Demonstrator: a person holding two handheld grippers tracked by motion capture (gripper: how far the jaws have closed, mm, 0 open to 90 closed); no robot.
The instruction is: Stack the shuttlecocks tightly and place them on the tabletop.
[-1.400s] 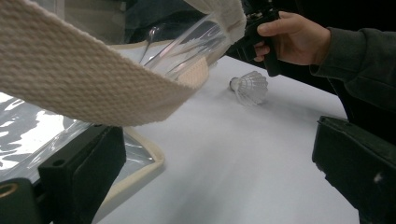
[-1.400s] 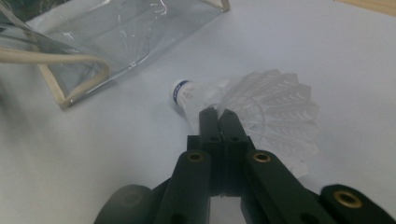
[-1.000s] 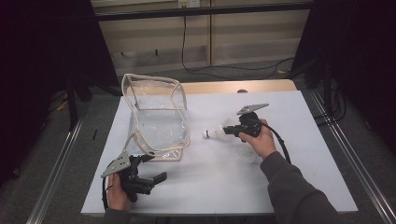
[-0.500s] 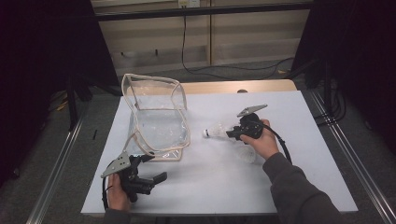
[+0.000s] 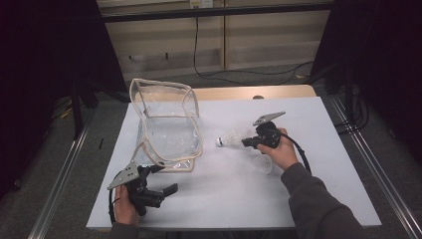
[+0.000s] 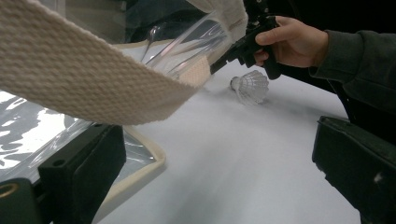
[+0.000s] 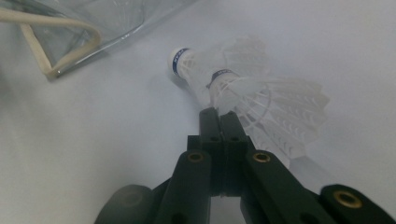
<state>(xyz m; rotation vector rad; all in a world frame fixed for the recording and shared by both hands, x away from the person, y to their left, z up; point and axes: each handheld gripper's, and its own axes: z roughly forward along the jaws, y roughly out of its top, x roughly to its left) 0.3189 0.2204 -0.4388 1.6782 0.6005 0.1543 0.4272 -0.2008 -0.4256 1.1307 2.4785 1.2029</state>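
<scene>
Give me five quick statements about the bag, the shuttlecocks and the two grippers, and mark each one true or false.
1. The right gripper is shut on a shuttlecock. True.
2. The clear bag lies at the right edge of the table. False: it sits on the table's left part, near the left gripper.
3. The left gripper is clamped on the bag's strap. False: its jaws stand wide open, the strap hanging above them.
4. The shuttlecocks have white feathers. True.
5. Another shuttlecock lies inside the bag. False: it lies on the table below the right hand.
</scene>
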